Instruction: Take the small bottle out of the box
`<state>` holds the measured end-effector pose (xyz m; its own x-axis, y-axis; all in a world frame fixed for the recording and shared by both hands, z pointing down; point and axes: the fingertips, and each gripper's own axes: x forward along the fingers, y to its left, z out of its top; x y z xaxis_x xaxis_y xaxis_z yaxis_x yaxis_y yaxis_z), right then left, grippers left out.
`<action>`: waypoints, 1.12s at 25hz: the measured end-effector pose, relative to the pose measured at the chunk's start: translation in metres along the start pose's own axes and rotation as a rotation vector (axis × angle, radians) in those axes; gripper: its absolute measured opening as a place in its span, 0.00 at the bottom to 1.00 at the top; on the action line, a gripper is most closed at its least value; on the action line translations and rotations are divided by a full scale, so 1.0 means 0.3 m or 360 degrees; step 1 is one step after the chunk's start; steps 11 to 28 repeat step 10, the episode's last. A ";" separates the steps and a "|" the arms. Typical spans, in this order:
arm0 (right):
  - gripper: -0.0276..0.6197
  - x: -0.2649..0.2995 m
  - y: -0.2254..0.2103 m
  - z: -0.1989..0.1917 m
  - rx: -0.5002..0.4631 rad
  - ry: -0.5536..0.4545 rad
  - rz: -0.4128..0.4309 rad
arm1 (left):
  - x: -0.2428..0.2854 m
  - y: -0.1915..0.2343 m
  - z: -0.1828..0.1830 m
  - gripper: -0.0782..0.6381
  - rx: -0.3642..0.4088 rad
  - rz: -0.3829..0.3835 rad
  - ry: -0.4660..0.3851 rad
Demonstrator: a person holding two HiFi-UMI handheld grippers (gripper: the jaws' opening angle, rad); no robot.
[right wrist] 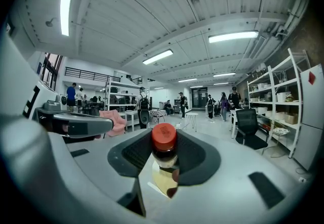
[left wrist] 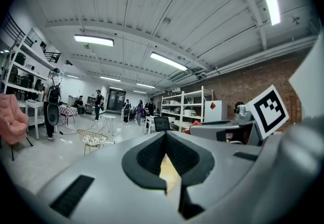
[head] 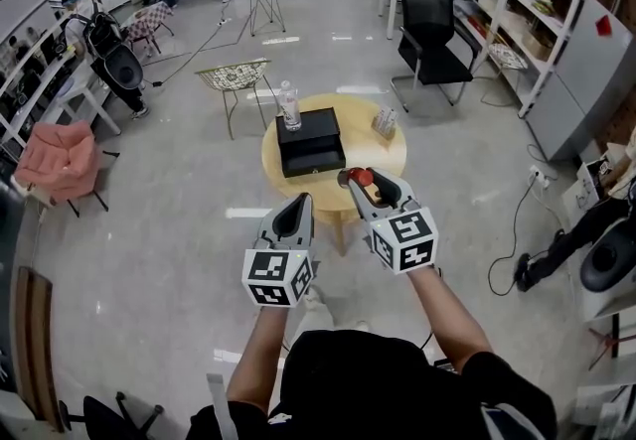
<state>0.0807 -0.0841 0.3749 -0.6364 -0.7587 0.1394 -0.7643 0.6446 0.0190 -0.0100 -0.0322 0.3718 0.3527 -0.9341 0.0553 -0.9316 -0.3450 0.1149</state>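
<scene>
The small bottle (head: 361, 177), with a red cap and dark contents, stands upright between the jaws of my right gripper (head: 358, 182), which is shut on it over the near edge of the round wooden table (head: 386, 158). In the right gripper view the small bottle (right wrist: 164, 148) fills the gap of the right gripper (right wrist: 165, 160), cap upward. The black box (head: 310, 141) lies on the table just beyond, to the left. My left gripper (head: 299, 202) hangs beside the right one, nearer me, shut and empty; in the left gripper view the left gripper (left wrist: 166, 137) holds nothing.
A clear water bottle (head: 289, 107) stands at the table's far edge behind the box, and a small card holder (head: 385, 120) at its right. A wire chair (head: 236, 76) and a black office chair (head: 433, 26) stand beyond. Shelving (head: 517, 1) lines the right wall.
</scene>
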 end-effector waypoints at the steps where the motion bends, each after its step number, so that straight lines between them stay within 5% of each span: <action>1: 0.25 -0.006 0.003 0.000 0.0000 -0.0001 0.0000 | -0.005 -0.004 0.000 0.12 -0.0001 -0.0002 0.0000; 28: 0.25 -0.025 0.017 0.001 0.0003 -0.0006 0.0004 | -0.025 -0.009 -0.005 0.12 0.0001 0.0003 0.0004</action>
